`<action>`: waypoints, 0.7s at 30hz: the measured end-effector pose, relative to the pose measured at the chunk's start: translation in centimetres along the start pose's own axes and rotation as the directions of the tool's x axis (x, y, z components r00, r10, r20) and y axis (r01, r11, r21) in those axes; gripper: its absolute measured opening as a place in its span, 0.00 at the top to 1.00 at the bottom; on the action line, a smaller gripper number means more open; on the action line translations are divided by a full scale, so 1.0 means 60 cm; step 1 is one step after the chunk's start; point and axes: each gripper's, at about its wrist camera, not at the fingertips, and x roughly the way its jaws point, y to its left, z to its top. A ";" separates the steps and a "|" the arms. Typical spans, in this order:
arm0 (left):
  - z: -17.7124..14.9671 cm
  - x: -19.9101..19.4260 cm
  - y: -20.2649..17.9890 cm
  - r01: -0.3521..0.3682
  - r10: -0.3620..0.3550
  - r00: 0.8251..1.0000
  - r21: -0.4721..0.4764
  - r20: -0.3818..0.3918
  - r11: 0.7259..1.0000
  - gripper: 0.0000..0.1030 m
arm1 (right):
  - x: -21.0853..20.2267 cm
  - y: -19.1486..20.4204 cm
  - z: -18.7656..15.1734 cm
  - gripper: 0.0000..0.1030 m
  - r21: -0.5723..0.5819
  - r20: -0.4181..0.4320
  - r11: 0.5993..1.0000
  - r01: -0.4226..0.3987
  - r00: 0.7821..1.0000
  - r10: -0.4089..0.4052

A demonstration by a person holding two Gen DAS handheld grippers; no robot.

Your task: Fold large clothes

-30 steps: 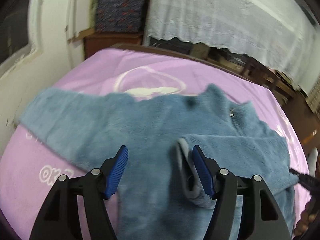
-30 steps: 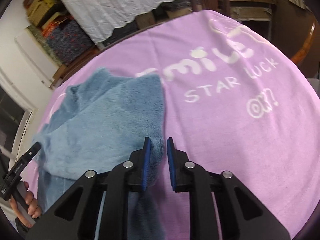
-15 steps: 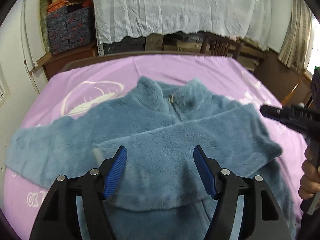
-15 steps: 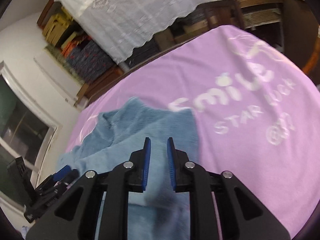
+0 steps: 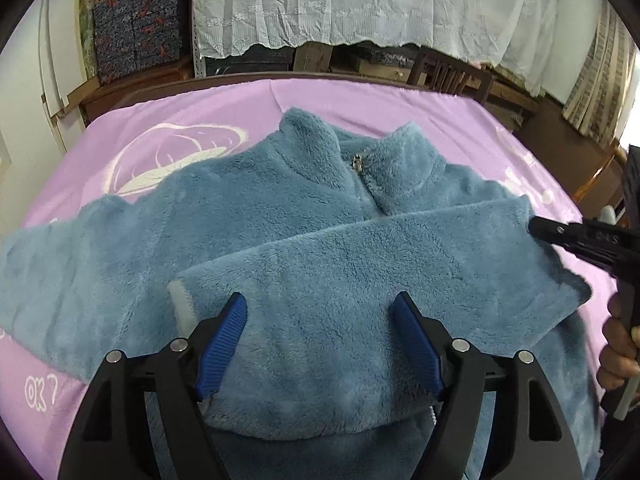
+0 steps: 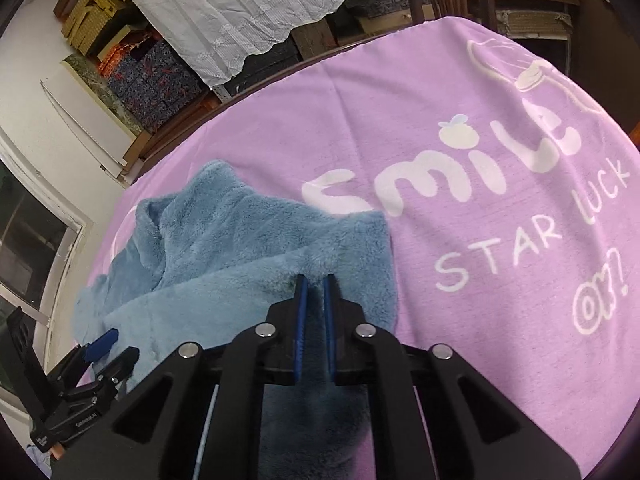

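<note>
Garment: blue fleece jacket [image 5: 280, 216] spread front-up on the purple blanket [image 5: 192, 112], collar toward 12 o'clock, zip pull [image 5: 357, 163] at the neck.
Folded sleeve: one sleeve [image 5: 360, 264] laid across the chest from 3 o'clock toward 9 o'clock, pale cuff [image 5: 182, 304] just beside the left finger.
Other sleeve: stretched flat toward 9 o'clock, out to the picture's edge.
Left gripper [image 5: 320, 344]: jaws wide apart and just been opening, blue pads clear of the fleece, folded sleeve below the gap, nothing gripped.
Right gripper [image 6: 314, 292]: jaws just been closing, now nearly together, pinching a ridge of fleece at the jacket's shoulder edge; in the left view at 3 o'clock, held by a hand [image 5: 618, 344].
Blanket: white lettering [image 6: 460, 184] at 2 o'clock of the right gripper, bare of clothing.
Background: white lace cloth [image 5: 360, 4] at 12 o'clock, patterned boxes [image 5: 136, 28] at 10 o'clock.
</note>
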 end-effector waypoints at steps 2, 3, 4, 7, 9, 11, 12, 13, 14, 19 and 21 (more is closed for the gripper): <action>-0.002 -0.014 0.010 0.019 -0.019 1.000 -0.023 0.013 1.000 0.26 | -0.032 0.004 -0.008 0.88 -0.001 0.017 1.000 -0.025 1.000 0.025; -0.002 -0.018 0.014 0.022 -0.022 1.000 -0.032 0.014 0.999 0.26 | -0.045 0.009 -0.013 0.88 -0.013 0.021 0.999 -0.043 0.999 0.044; -0.002 -0.019 0.018 0.021 -0.021 1.000 -0.036 0.008 0.999 0.26 | -0.059 0.016 -0.019 0.88 -0.033 0.020 0.998 -0.061 0.998 0.062; -0.003 -0.010 0.019 0.012 -0.013 1.000 -0.035 -0.015 0.999 0.26 | -0.073 0.038 -0.048 0.88 -0.097 -0.009 0.992 -0.075 0.997 0.074; -0.007 -0.006 0.009 -0.013 0.013 1.000 -0.005 -0.016 1.000 0.26 | -0.066 0.047 -0.067 0.88 -0.136 -0.041 0.990 -0.039 0.999 0.034; -0.010 -0.003 0.003 -0.037 0.038 0.999 0.024 -0.018 0.999 0.24 | -0.052 0.046 -0.074 0.92 -0.165 -0.061 0.986 0.021 0.998 -0.031; -0.011 -0.001 0.001 -0.044 0.044 0.999 0.030 -0.019 0.999 0.24 | -0.049 0.043 -0.076 0.93 -0.163 -0.069 0.986 0.030 0.997 -0.042; -0.011 0.000 0.000 -0.048 0.049 0.999 0.035 -0.021 0.998 0.23 | -0.045 0.036 -0.075 0.94 -0.150 -0.076 0.989 0.019 0.997 -0.030; -0.012 0.000 0.000 -0.047 0.048 0.999 0.034 -0.021 0.998 0.23 | -0.045 0.032 -0.073 0.96 -0.142 -0.081 0.990 0.011 0.996 -0.023; -0.010 -0.008 0.014 -0.022 0.022 1.000 0.001 -0.013 1.000 0.23 | -0.044 0.026 -0.071 0.97 -0.140 -0.090 0.990 0.007 0.996 -0.020; -0.005 -0.029 0.039 -0.003 0.004 1.000 -0.059 0.009 0.998 0.23 | -0.045 0.028 -0.071 0.97 -0.145 -0.083 0.989 0.010 0.996 -0.022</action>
